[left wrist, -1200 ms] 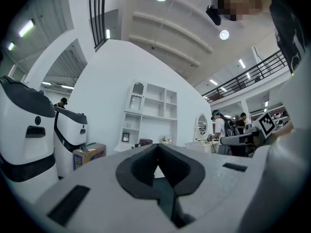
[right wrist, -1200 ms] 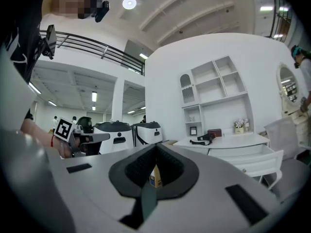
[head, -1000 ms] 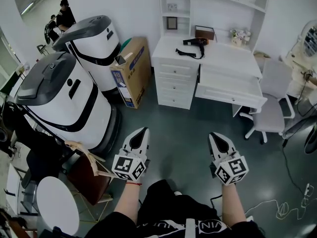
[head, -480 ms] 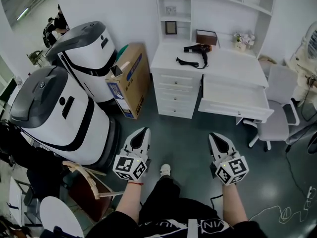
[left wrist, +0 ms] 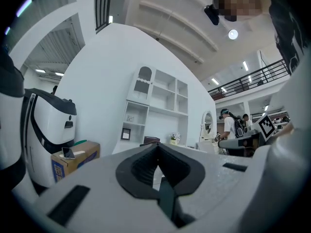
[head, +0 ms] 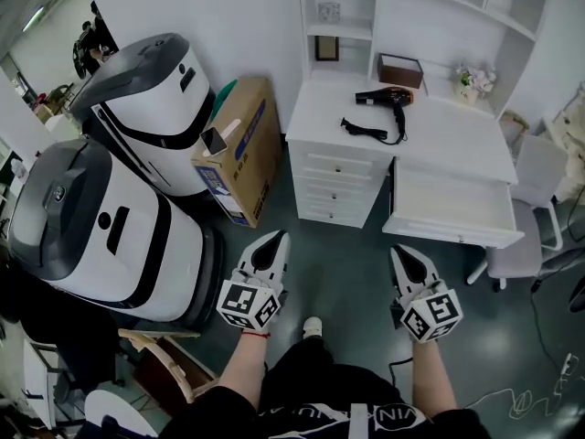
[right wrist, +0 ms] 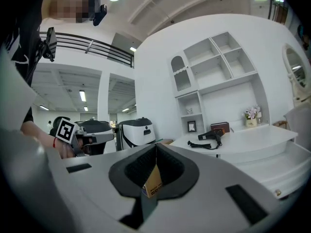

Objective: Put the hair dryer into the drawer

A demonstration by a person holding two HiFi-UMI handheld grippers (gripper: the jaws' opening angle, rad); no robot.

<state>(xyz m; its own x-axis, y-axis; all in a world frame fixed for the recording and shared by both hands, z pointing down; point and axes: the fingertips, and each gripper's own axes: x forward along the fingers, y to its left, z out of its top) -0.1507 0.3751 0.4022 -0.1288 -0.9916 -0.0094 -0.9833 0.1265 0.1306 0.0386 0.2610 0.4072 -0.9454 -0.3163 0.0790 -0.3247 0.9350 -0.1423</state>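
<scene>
A black hair dryer (head: 386, 101) with its coiled cord lies on top of the white desk (head: 457, 131); it also shows in the right gripper view as the hair dryer (right wrist: 212, 137). Under the desktop an open drawer (head: 452, 207) is pulled out, white and bare inside. My left gripper (head: 271, 252) and right gripper (head: 406, 263) are held side by side over the dark floor, well short of the desk. Both have their jaws pressed together with nothing between them.
Two large white-and-grey machines (head: 110, 227) stand at the left, with a cardboard box (head: 235, 149) against the wall beside them. A white chair (head: 535, 204) stands right of the drawer. A brown box (head: 403, 69) and flowers (head: 474, 81) sit at the desk's back. People stand at the far left (head: 91, 26).
The desk, drawer and hair dryer have come nearer and shifted right in the head view as I walked forward. Both grippers kept their pose, still shut and empty.
</scene>
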